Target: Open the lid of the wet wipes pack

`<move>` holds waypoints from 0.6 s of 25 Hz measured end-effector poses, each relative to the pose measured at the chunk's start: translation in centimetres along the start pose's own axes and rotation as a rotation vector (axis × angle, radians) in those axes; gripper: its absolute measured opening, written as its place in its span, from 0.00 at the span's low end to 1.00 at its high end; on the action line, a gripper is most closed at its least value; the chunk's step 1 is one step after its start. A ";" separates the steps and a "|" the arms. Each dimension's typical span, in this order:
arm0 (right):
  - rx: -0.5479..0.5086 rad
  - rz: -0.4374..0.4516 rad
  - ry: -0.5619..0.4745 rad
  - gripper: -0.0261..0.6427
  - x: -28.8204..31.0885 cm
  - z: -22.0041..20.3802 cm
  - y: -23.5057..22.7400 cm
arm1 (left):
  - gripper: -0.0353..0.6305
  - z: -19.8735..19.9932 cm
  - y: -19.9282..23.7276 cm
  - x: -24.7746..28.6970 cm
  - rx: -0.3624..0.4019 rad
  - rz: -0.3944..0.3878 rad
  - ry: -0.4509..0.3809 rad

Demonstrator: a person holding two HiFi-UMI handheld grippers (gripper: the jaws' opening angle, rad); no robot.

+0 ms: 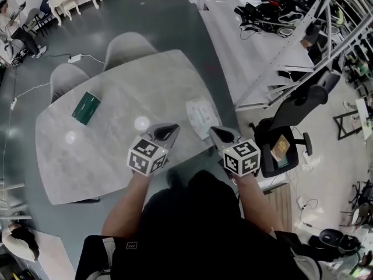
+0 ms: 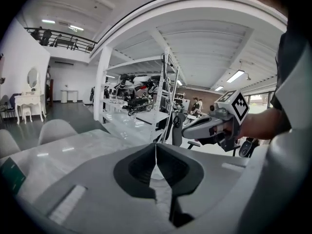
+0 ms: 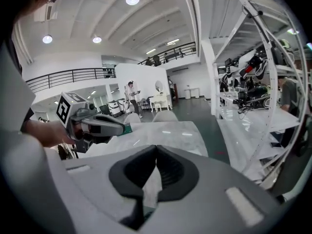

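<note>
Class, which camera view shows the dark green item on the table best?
Head view: the whole dark green item shows from above. Left gripper view catches only a corner; right gripper view only a sliver.

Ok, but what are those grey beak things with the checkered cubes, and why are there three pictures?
They are grabbers with two jaws each, and a person holds one in each hand. The head view comes from a camera on the person's head, looking down at the left gripper and the right gripper. The two gripper views come from small cameras riding on each grabber, looking along its jaws. Both pairs of jaws are shut, with nothing between them. On the grey table lie a white pack, probably the wet wipes, and a dark green pack.
</note>
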State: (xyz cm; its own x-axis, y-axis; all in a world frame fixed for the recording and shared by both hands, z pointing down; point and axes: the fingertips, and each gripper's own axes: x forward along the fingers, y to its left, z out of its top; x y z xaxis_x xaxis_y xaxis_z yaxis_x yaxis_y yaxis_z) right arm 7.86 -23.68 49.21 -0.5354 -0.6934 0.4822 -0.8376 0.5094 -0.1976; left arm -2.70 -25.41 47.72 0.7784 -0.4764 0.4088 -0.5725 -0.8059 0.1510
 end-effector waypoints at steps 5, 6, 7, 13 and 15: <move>0.009 -0.029 0.063 0.04 2.3 -1.2 -0.4 | 0.07 -1.6 0.8 1.9 0.001 -0.078 0.021; 0.012 -0.037 0.078 0.04 2.7 -1.6 -0.6 | 0.08 -1.9 1.0 2.3 0.004 -0.085 0.026; 0.013 -0.047 0.093 0.04 3.1 -1.9 -1.1 | 0.08 -2.3 1.3 2.9 0.010 -0.089 0.036; 0.022 -0.071 0.175 0.05 5.7 -3.6 -4.1 | 0.25 -5.3 2.4 7.5 0.079 -0.116 0.169; 0.023 -0.072 0.200 0.09 6.5 -4.2 -5.0 | 0.26 -5.8 2.4 8.8 0.100 -0.134 0.188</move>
State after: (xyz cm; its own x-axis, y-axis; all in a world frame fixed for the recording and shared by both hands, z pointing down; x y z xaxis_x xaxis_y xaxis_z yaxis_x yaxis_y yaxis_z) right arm 9.03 -28.63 56.96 -0.4443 -0.6113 0.6549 -0.8761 0.4491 -0.1752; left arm 1.34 -29.48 56.88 0.7788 -0.2969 0.5525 -0.4320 -0.8926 0.1293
